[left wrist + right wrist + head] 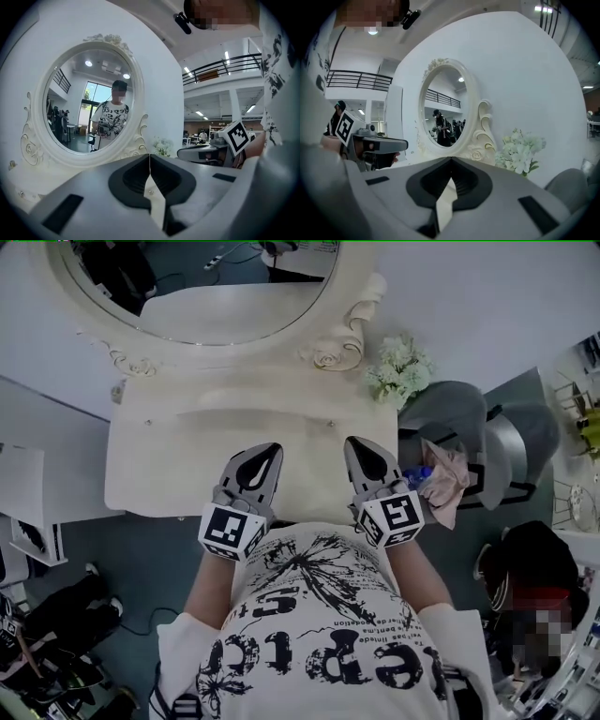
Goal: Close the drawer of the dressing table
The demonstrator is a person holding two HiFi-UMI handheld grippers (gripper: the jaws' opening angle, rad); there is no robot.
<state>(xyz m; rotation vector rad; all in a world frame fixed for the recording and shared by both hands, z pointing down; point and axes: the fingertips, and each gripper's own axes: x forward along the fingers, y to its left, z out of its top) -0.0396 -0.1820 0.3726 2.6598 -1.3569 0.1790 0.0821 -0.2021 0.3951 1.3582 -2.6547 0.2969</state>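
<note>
The cream dressing table (169, 474) stands below me against a white wall, with an oval mirror (206, 287) at its back. I cannot see its drawer front from the head view. My left gripper (264, 454) hovers over the table's front part, jaws shut and empty. My right gripper (367, 448) hangs beside it to the right, also shut with nothing between the jaws. In the left gripper view the left gripper (150, 157) points at the mirror (89, 110). In the right gripper view the right gripper (451, 161) points toward the mirror's right frame (480, 131).
White artificial flowers (401, 367) stand at the table's back right corner. A grey chair (459, 427) with pink cloth (448, 482) sits to the right. A white cabinet (23, 493) stands at the left. Bags and cables lie on the floor.
</note>
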